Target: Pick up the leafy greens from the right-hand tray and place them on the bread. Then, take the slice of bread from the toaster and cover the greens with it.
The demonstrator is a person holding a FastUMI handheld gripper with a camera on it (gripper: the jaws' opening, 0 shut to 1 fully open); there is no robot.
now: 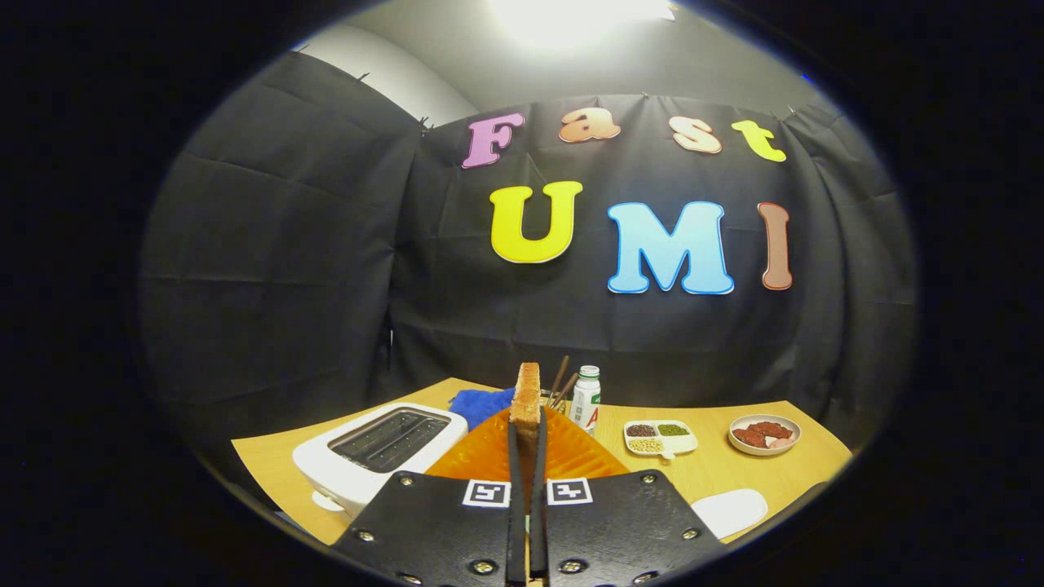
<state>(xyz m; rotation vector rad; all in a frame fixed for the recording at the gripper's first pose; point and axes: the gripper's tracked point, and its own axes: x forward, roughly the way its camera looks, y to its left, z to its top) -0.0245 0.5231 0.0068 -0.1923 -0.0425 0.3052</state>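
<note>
Since the slice of bread (528, 399) is standing on edge between the two fingers, with both of them pressed against its flat sides, I'd say the gripper (528, 456) is clamped on it and carrying it, held up above the table (710, 469). Holding it by the faces like that makes sense to me: it probably came straight up out of a toaster slot, and it'll need tipping flat before it goes down. The toaster (371, 456) sits just to the left of the fingers, and its slots look empty from here, so my guess is we're in the second half of the job, the covering part. Right under and ahead of the fingers is an orange ribbed tray (571, 456), which I assume is the landing spot, but the fingers and slice hide whatever is on it, so I can't tell where the greens or the bottom bread are. Further right there's a small divided dish (661, 438) with dark, green and pale bits, a bowl (764, 434) of reddish pieces, and a white lid-like thing (730, 511) near the edge. Behind the slice are a blue cloth (481, 403), some sticks and a white bottle (585, 399). As for writing, the bottle label has a red mark but it's too small to read, and the fingers carry two square black-and-white tags.
</note>
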